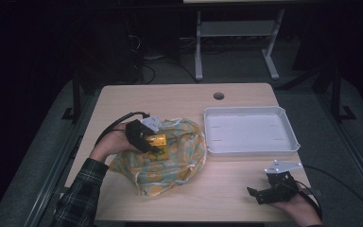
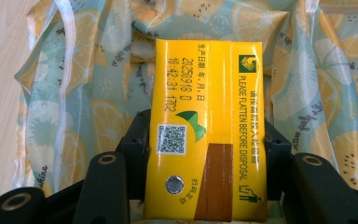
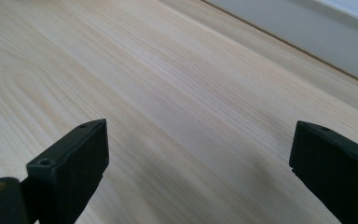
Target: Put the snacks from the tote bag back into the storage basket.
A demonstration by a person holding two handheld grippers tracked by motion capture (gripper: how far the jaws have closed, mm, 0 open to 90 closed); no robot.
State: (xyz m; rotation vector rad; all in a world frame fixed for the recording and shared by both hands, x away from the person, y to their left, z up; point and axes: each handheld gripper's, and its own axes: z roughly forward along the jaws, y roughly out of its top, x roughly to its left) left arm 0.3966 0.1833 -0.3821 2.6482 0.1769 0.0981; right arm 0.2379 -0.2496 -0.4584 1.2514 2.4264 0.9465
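— What is my left gripper [image 1: 152, 144] holding?
— It's clamping a yellow carton [image 2: 205, 130] over the lemon-print bag [image 1: 182, 156]. The tray [image 1: 208, 137] is seemingly lying empty.
— And my right gripper [image 1: 264, 191]?
— It's gaping wide above the table [image 3: 168, 93].

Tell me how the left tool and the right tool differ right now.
The left tool is shut on the yellow carton; the right tool stands open with nothing between its jaws. The left tool is over the lemon-print bag; the right tool is near the table's front right corner, over bare wood, in front of the white tray. Both are black, two-jawed, hand-held, and trail a cable.
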